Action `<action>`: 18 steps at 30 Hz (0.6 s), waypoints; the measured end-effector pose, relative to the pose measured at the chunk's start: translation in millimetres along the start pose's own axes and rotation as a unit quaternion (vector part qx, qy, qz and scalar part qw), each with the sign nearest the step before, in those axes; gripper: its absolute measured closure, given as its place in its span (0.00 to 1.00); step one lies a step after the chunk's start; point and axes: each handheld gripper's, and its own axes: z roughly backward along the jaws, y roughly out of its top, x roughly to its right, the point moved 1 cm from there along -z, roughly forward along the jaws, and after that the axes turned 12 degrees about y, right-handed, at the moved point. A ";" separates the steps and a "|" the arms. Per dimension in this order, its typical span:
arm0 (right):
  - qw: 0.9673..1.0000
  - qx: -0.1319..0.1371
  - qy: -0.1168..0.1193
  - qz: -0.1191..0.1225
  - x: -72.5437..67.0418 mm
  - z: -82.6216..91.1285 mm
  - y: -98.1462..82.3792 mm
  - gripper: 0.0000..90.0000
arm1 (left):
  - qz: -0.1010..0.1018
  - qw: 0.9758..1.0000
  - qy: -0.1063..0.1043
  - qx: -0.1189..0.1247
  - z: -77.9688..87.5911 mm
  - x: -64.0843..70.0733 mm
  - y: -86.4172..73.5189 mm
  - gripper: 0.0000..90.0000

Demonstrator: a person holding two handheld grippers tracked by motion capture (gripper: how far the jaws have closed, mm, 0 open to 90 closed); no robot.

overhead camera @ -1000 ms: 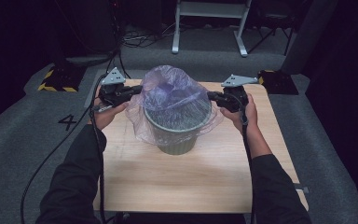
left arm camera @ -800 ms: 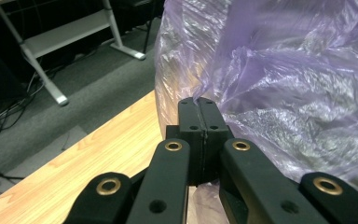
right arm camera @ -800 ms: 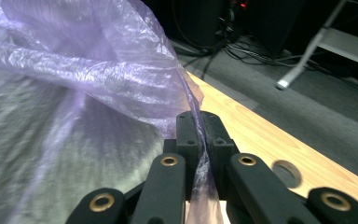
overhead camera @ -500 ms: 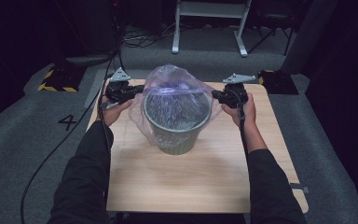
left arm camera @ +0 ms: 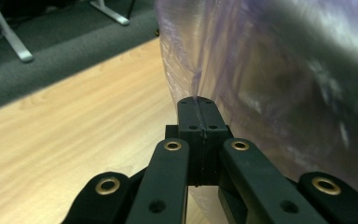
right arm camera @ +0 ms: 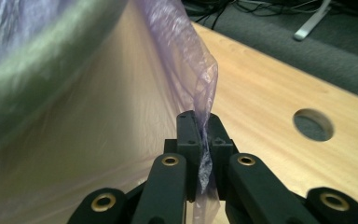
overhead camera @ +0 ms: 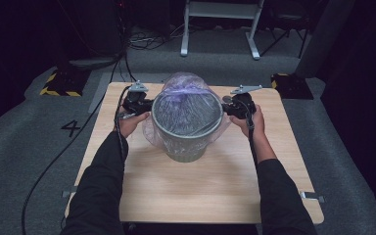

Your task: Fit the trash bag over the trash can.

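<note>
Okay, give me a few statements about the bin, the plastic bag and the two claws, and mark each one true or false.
1. The left claw is shut on the plastic bag. True.
2. The right claw hangs open, away from the bag. False: it pinches a fold of the film.
3. The bin lies on its side. False: it stands upright on the wooden table.
4. The bag drapes over the bin's rim and down its outside. True.
5. The two claws hold the bag on opposite sides of the bin. True.

Wooden table (overhead camera: pixel 186 191) bears a bag-lined bin (overhead camera: pixel 186 142).
</note>
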 end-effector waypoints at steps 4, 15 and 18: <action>1.000 -0.010 0.015 0.000 -2.5 -4.2 -7.2 0.98 | -0.005 1.000 -0.010 -0.009 -1.8 3.2 -4.4 1.00; 0.999 0.000 -0.021 0.042 -13.3 10.3 -17.6 0.73 | 0.006 0.999 0.028 0.031 43.1 1.4 -12.6 0.51; 0.998 0.013 -0.026 0.057 -14.1 22.5 -18.6 0.60 | 0.004 0.998 0.033 0.056 66.9 0.5 -20.4 0.34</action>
